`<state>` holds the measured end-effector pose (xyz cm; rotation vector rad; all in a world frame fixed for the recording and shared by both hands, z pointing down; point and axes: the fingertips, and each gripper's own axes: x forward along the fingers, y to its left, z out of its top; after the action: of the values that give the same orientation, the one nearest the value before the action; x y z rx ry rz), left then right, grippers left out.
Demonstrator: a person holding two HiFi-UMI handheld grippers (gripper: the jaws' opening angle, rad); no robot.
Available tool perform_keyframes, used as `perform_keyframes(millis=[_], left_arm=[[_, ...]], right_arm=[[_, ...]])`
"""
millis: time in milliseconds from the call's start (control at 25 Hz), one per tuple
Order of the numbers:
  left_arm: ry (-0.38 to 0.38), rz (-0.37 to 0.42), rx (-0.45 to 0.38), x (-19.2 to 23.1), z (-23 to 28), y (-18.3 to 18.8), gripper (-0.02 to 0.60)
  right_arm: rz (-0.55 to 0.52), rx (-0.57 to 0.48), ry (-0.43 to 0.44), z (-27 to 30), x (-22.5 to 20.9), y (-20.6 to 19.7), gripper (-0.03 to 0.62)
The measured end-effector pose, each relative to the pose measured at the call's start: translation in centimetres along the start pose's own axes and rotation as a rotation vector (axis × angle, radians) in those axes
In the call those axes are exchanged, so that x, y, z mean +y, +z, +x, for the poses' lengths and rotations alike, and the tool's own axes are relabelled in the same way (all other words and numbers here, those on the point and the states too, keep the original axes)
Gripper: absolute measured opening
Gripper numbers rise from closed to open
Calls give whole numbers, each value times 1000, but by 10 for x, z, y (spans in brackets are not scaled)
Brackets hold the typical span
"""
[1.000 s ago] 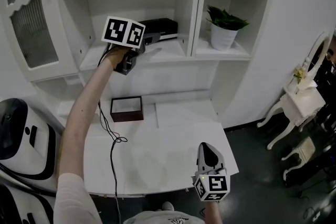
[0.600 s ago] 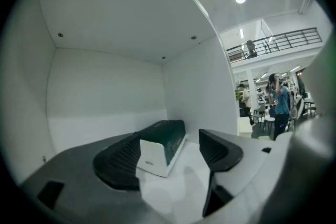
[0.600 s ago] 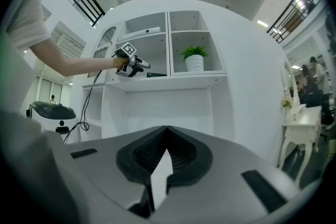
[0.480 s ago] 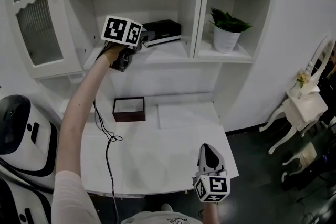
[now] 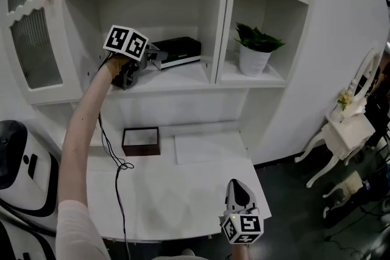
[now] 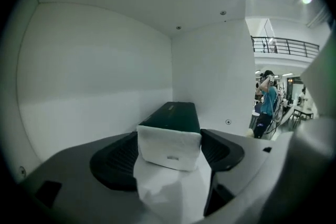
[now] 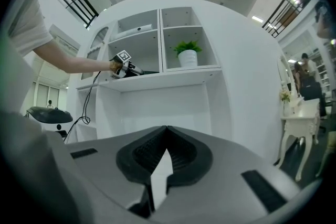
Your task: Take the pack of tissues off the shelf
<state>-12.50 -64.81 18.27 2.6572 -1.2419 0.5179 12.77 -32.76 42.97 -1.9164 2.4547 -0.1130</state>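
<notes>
A: We lose the pack's [image 5: 178, 50] near end behind the left gripper [image 5: 153, 58] in the head view. The print is too small to read.

B: Dark long pack lying on the shelf [image 5: 183, 77]. Its white end sits between the spread, opening jaws. We see the right gripper [image 5: 236, 189] over the table [image 5: 183, 186], jaws pressed together, empty.

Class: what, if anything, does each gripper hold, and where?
Nothing is gripped yet. The pack of tissues lies on the shelf, its near end between the left gripper's opening jaws. The right gripper is shut, empty.
</notes>
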Motion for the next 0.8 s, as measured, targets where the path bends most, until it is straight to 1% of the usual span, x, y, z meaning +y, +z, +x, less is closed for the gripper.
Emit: perform_keyframes(millis=[80, 120, 240, 320, 400, 520, 680, 800], left_arm=[[-48, -15, -17, 3, 2, 0, 362], [-66, -10, -30, 4, 3, 2, 362], [-94, 5, -90, 9, 7, 8, 362], [-117, -14, -127, 11, 10, 13, 362], [-135, -28, -144, 13, 11, 16, 362], [-145, -20, -134, 15, 14, 16, 362], [-87, 15, -114, 9, 12, 13, 364], [-89, 64, -80, -2, 1, 7, 362]], right_arm=[[11, 12, 1, 3, -3, -3, 3], [18, 16, 2, 5, -5, -4, 3], [27, 25, 7, 11, -7, -4, 3], [27, 27, 15, 16, -6, -3, 3], [25, 28, 25, 19, -4, -2, 3], [16, 33, 40, 21, -2, -2, 3], [17, 47, 57, 23, 2, -4, 3], [29, 45, 75, 28, 6, -2, 3]])
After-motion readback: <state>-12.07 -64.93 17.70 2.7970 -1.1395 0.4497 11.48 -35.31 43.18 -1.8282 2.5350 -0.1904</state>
